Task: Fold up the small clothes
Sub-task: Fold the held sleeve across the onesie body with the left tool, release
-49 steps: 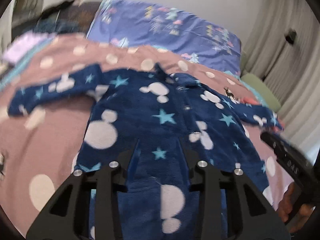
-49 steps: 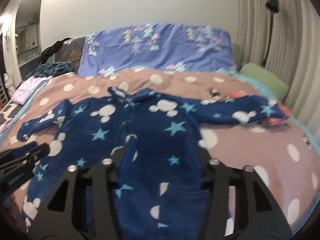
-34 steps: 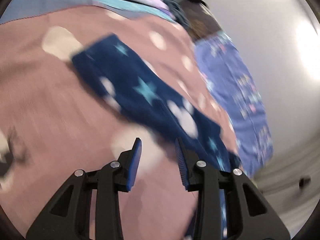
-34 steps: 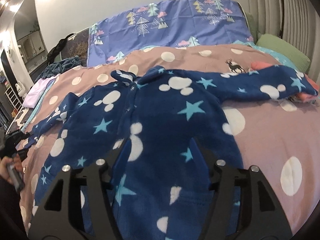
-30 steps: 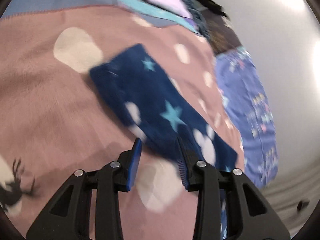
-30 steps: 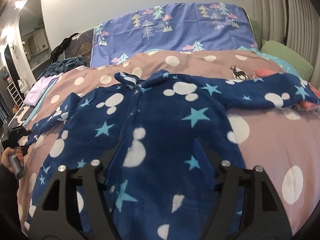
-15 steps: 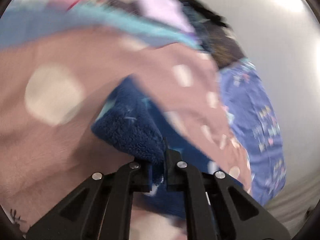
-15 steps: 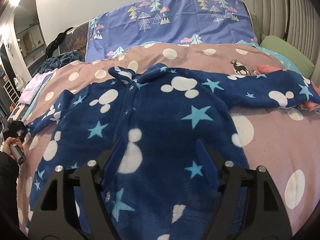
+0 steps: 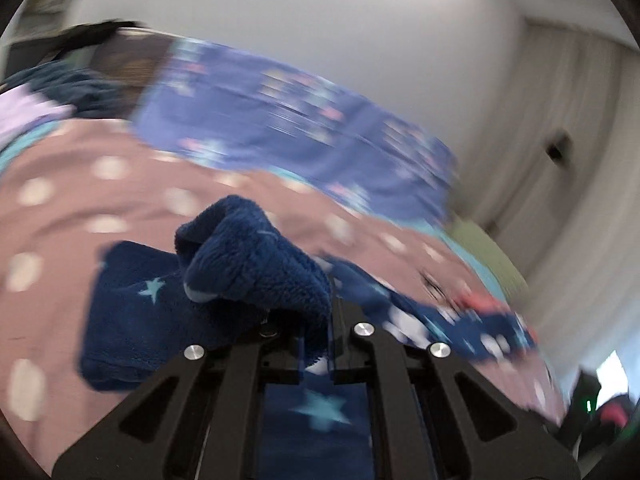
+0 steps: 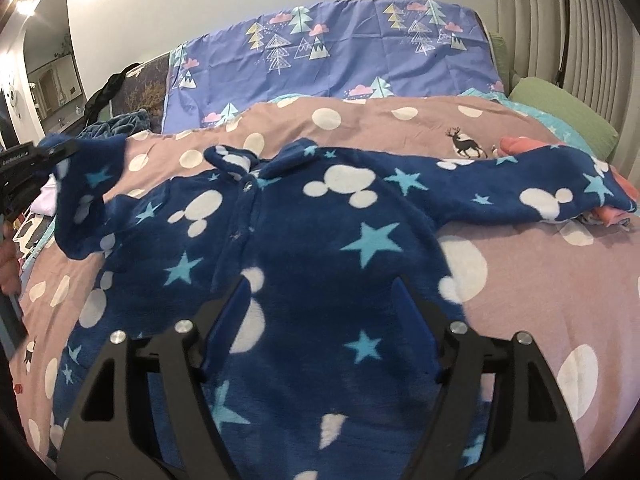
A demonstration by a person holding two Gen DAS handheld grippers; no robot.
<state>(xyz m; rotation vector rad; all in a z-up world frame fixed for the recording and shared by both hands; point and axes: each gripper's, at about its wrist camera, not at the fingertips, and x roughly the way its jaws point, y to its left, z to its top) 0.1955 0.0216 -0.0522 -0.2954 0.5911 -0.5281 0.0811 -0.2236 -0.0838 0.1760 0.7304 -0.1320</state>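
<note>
On the left side of the bed, my left gripper [image 9: 318, 344] is clamped on the cuff of the sleeve [image 10: 86, 184] and holds it lifted off the pink dotted cover [image 10: 520, 280]. I think I should carry the sleeve across the chest of the blue star onesie [image 10: 320, 260], which lies flat, and lay it straight without twisting. Further right, my right gripper [image 10: 320, 312] hangs with jaws apart above the onesie's middle, holding nothing; it could press the body so nothing slides.

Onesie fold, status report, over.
Left hand-held gripper shut on sleeve cuff, lifted. Right hand-held gripper open over onesie. Nothing blocking.
</note>
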